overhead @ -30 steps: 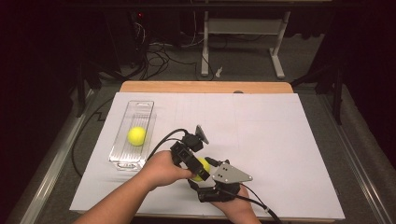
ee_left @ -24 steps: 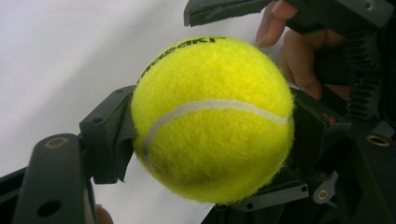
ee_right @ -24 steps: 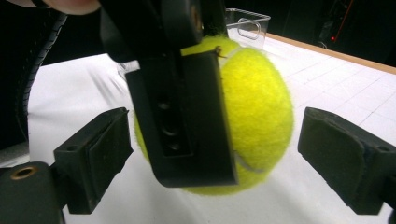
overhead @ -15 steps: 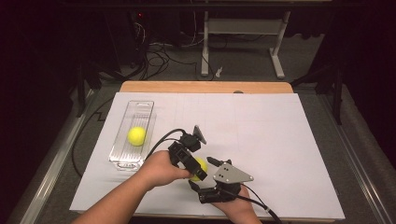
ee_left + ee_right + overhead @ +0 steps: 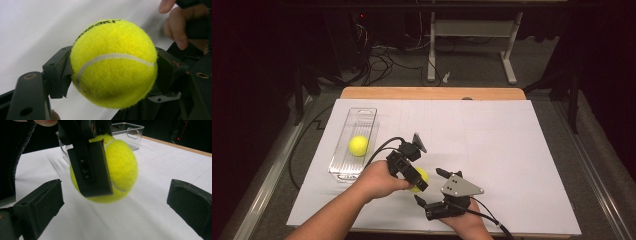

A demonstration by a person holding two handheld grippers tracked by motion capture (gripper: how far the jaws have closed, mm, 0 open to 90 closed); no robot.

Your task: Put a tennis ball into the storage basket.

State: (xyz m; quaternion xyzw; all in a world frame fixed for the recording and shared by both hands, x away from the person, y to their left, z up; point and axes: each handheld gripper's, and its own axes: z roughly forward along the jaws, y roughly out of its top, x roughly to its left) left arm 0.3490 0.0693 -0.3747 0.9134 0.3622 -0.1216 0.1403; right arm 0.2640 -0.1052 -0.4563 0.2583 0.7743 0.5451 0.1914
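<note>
the left forearm comes in from the bottom left of the high view and angles toward the middle of the table, the hand wrapped over the left gripper (image 5: pixel 414 177) with its body tilted forward and down to the right. its jaws are clenched on a yellow tennis ball (image 5: pixel 421 178); in the left gripper view the ball (image 5: pixel 113 63) sits squeezed between the two black jaws, one pressing each side, with the white sheet (image 5: pixel 37 32) behind it. the ball is over the near middle of the table (image 5: pixel 432 93), just in front of the person.

the right hand sits low at the bottom edge, holding the right gripper (image 5: pixel 428 187) level and pointed left toward the ball. its jaws have just been opening and now stand wide and released, apart from the ball; the right gripper view shows the ball (image 5: pixel 122 170) between them but untouched by them.

a second tennis ball (image 5: pixel 358 145) lies in a clear plastic tray (image 5: pixel 362 117) to the left, well apart from both hands.
</note>
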